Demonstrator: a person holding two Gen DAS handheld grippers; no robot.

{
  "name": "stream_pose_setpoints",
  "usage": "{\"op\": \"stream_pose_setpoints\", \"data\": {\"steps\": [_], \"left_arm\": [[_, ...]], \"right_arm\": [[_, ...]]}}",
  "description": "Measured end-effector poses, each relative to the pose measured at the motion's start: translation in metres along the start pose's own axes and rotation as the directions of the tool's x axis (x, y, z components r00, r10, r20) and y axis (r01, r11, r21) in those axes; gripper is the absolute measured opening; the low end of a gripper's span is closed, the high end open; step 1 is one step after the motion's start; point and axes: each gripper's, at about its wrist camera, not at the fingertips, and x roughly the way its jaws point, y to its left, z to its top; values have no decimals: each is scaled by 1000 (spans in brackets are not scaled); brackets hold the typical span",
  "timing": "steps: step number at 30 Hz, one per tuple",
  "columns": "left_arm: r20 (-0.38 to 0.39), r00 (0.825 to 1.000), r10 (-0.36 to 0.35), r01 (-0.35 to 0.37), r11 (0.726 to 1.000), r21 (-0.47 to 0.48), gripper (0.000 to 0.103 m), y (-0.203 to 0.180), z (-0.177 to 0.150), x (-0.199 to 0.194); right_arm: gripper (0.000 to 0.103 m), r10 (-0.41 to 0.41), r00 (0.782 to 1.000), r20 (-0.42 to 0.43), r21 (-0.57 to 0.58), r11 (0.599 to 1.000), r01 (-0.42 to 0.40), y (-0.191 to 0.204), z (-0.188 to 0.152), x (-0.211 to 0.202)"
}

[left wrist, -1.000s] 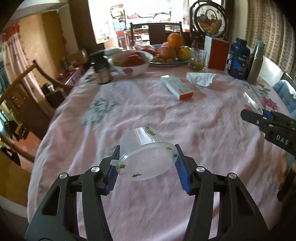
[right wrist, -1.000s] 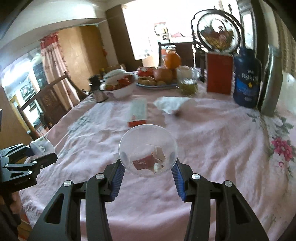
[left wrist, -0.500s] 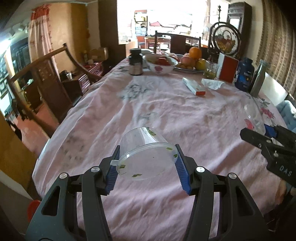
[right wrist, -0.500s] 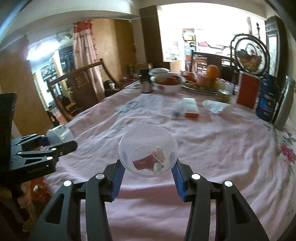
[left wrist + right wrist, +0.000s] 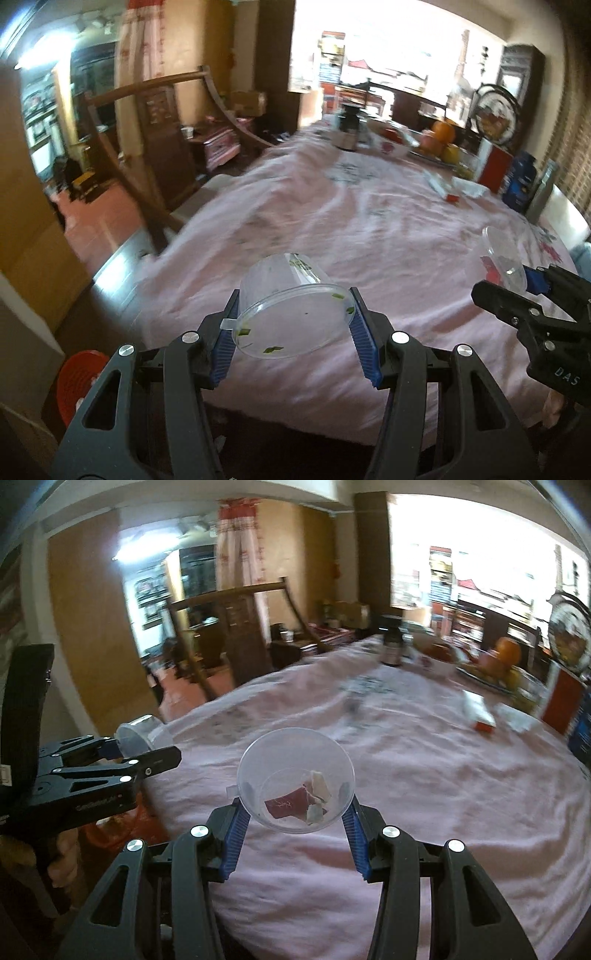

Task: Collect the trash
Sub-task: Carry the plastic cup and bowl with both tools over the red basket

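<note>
Gripping clear cups between their pads: left claw lidded cup, right claw scrap-filled cup.

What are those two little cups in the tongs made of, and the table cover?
Both cups look like thin clear plastic: glossy, see-through, with scraps visible inside. The cover seems a soft matte pink fabric, since it wrinkles and drapes over the table edge.
</note>
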Motion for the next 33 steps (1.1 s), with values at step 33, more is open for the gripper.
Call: {"op": "stream_pose_setpoints", "data": {"steps": [33], "left_arm": [[-326, 880, 345, -468, 744, -477, 55, 328, -154, -3]], "right_arm": [[48, 389, 802, -454, -311, 774, -552, 351, -2, 195]]}}
